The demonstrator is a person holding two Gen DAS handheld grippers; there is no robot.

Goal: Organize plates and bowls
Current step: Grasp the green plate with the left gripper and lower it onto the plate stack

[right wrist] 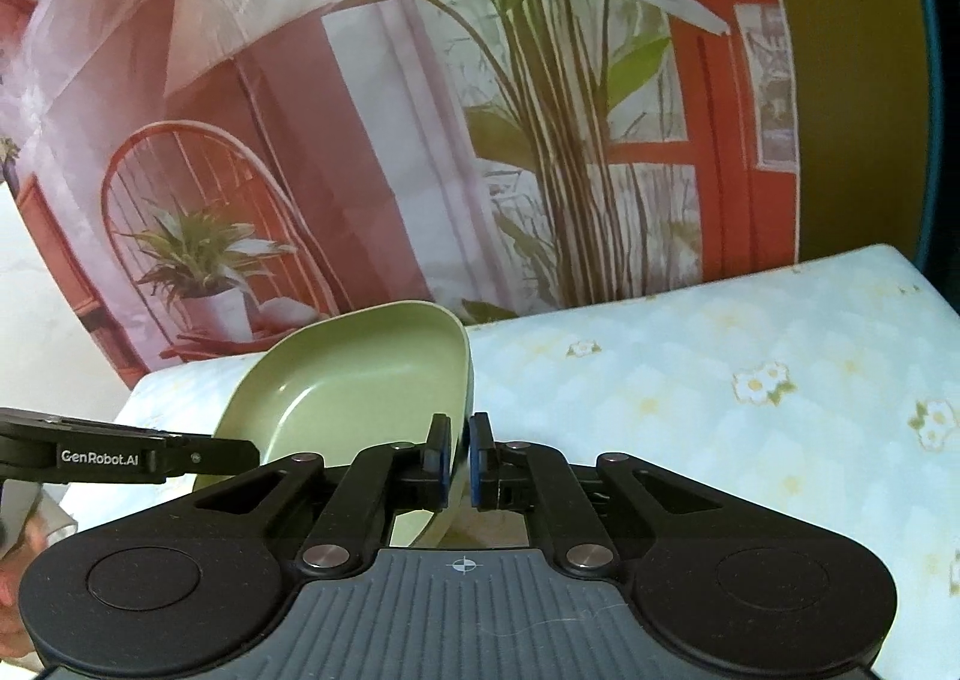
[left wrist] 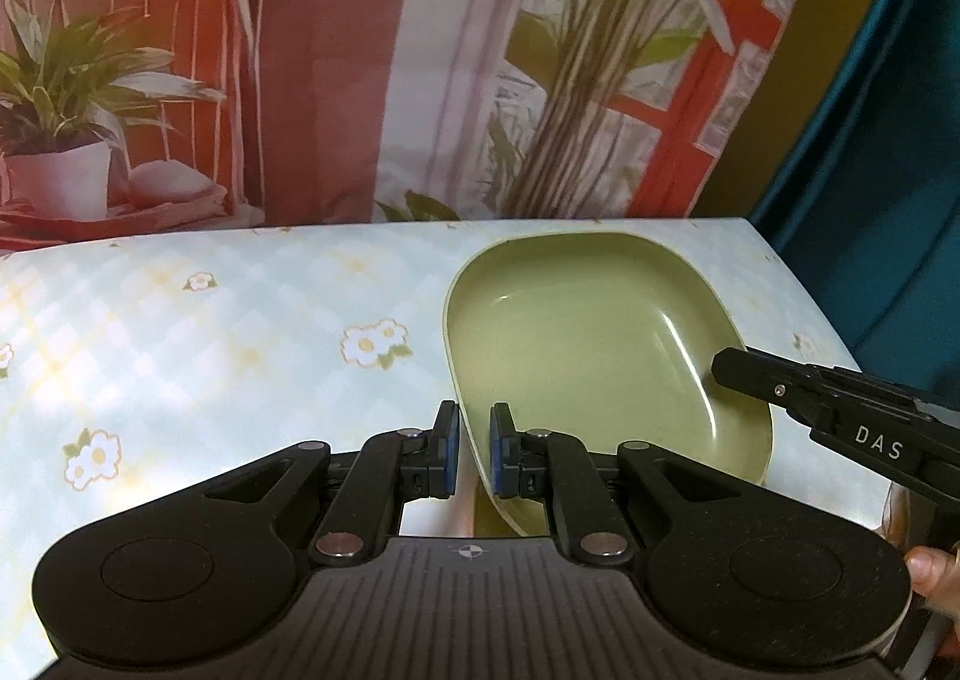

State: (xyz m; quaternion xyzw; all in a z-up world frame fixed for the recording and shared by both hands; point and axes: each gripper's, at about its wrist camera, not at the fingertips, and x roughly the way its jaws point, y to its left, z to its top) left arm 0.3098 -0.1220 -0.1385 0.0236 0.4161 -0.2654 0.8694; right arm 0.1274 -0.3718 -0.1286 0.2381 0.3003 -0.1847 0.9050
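You're clamping both grippers, left gripper [left wrist: 474,449] and right gripper [right wrist: 459,461], on the green dish's [left wrist: 588,344] rim. It's sitting mid-frame: glossy, rounded-rectangular, shallow, empty.

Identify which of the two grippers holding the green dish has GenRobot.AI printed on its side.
The left gripper: the right wrist view shows that name on it. The right gripper, also on the green dish, reads DAS instead.
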